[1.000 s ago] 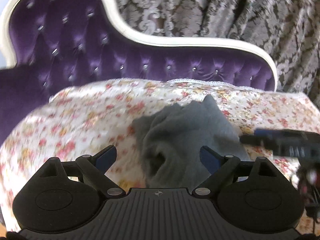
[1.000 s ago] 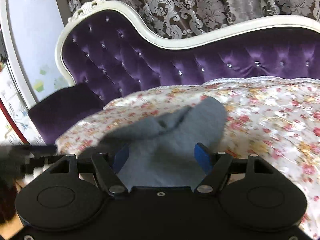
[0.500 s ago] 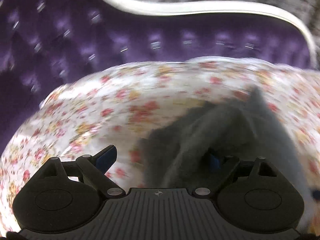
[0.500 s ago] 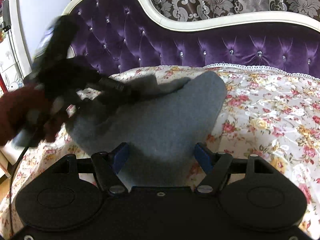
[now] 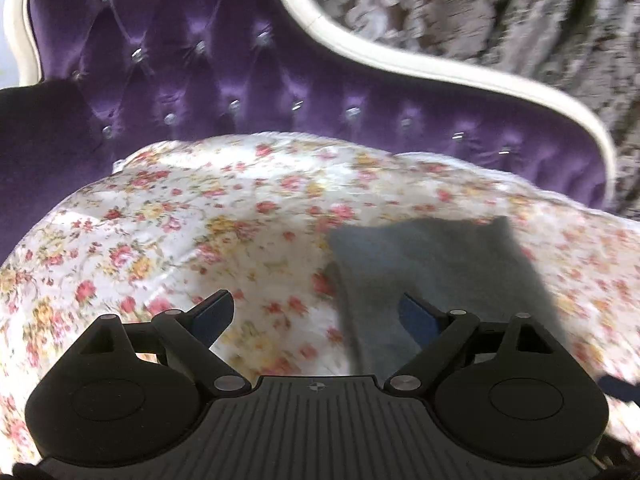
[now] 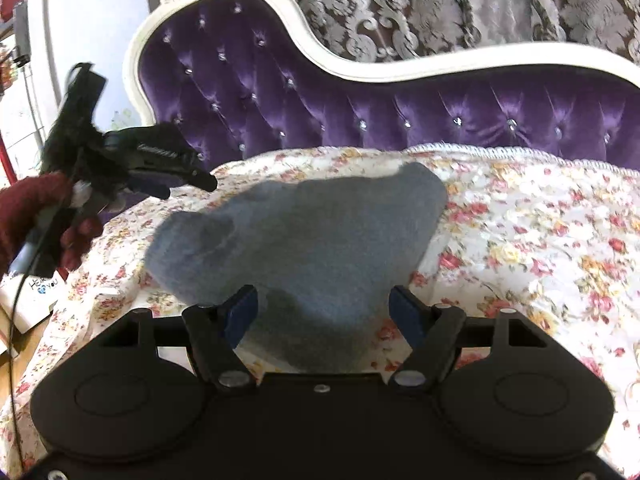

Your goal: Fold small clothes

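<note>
In the left wrist view, the left gripper (image 5: pixel 316 312) has its fingers (image 5: pixel 214 310) spread wide and holds nothing. Under and ahead of its left finger lies only the floral cover (image 5: pixel 180 220) of the purple tufted sofa (image 5: pixel 208 64). The grey garment (image 5: pixel 432 264) lies flat on that cover ahead of the right finger, its near part running down behind that fingertip and its left edge falling in the gap between the two fingers. This view is motion-blurred, so cloth detail is hard to read.

In the right wrist view, the left gripper (image 6: pixel 172 172) appears at far left, held in a hand in a dark red glove (image 6: pixel 60 224), lifted off the cover and apart from the cloth, to the left of its far end. The right gripper (image 6: pixel 322 312) also has its fingers (image 6: pixel 242 314) wide apart and grips nothing. The grey garment (image 6: pixel 304 240) sits directly ahead of and between them, a rumpled mound spreading from beyond the left finger to past the right one. To the right of the right finger the floral cover (image 6: pixel 540 240) lies bare, with the patterned curtain (image 6: pixel 440 4) behind the sofa back (image 6: pixel 400 112).
</note>
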A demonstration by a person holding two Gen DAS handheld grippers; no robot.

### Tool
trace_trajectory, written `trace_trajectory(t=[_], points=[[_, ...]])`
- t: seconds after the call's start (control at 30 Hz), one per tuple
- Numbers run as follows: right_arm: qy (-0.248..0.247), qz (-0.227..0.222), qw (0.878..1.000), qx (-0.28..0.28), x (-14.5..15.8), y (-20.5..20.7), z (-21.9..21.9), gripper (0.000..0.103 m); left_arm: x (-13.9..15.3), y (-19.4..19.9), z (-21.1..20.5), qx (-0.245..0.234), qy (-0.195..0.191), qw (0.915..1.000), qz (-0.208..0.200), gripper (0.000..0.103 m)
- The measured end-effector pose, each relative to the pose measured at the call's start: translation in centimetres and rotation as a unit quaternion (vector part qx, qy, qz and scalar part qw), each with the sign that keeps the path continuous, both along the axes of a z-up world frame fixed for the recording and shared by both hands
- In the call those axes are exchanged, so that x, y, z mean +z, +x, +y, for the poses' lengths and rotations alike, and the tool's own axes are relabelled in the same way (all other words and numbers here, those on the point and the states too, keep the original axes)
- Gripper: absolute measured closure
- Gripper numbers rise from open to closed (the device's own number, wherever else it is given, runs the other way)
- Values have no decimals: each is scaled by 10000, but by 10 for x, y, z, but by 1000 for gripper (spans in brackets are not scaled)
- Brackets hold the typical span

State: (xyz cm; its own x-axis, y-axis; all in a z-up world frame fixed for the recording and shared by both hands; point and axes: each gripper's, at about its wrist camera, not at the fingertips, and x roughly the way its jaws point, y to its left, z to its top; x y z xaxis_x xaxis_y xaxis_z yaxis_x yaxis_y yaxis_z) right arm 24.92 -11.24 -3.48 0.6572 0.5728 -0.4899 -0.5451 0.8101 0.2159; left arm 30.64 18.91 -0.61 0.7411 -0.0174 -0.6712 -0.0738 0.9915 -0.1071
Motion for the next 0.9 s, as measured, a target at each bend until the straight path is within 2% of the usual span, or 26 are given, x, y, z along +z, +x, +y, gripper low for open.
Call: trace_trajectory(t=[0.07, 0.13, 0.23, 0.3, 0.37, 0.43, 0.5, 0.53, 0.6, 0.63, 0.67, 0.7, 0.73, 0.83, 0.9], points=[[-9, 60, 10000, -20, -2, 3, 3, 28, -3, -10, -10, -244, 25, 9997, -77, 12], [-30, 245, 9996, -106, -8, 9, 4, 28, -14, -13, -20, -417, 190, 9989, 35, 12], [-177, 617, 9973, -362, -23, 18, 0, 28, -40, -9, -26, -404, 631, 9966, 345, 11], [-92, 838, 9953, -466, -31, 21, -8, 28, -52, -6, -19, -329, 633, 9969, 343, 10], [17, 874, 9950, -486, -32, 20, -13, 28, -52, -5, -10, -209, 427, 9983, 341, 9], [-85, 833, 9952, -500, -29, 18, -13, 27, -48, -4, -5, -196, 297, 9987, 375, 10], [9, 835, 9954, -460, -26, 18, -16, 27, -43, -9, 2, -190, -152, 9990, 384, 11], [88, 817, 9956, -450, -25, 18, -18, 27, -41, -12, 9, -209, -611, 9973, 356, 11], [224, 763, 9959, -442, -21, 19, -22, 27, -41, -18, 22, -368, -1731, 9836, 363, 10], [281, 745, 9958, -446, -19, 20, -23, 26, -44, -18, 25, -473, -2192, 9735, 447, 5], [343, 742, 9957, -443, -18, 21, -24, 26, -48, -17, 27, -560, -2491, 9652, 571, 3], [409, 745, 9954, -437, -16, 22, -25, 22, -52, -15, 26, -628, -2614, 9607, 694, 3], [477, 752, 9951, -427, -15, 24, -27, 17, -55, -14, 24, -662, -2582, 9608, 763, 3], [628, 759, 9943, -412, -12, 30, -30, 15, -62, -14, 9, -824, -2087, 9711, 814, 2], [683, 766, 9940, -388, -12, 35, -32, 15, -63, -13, 0, -961, -1847, 9756, 702, 0]])
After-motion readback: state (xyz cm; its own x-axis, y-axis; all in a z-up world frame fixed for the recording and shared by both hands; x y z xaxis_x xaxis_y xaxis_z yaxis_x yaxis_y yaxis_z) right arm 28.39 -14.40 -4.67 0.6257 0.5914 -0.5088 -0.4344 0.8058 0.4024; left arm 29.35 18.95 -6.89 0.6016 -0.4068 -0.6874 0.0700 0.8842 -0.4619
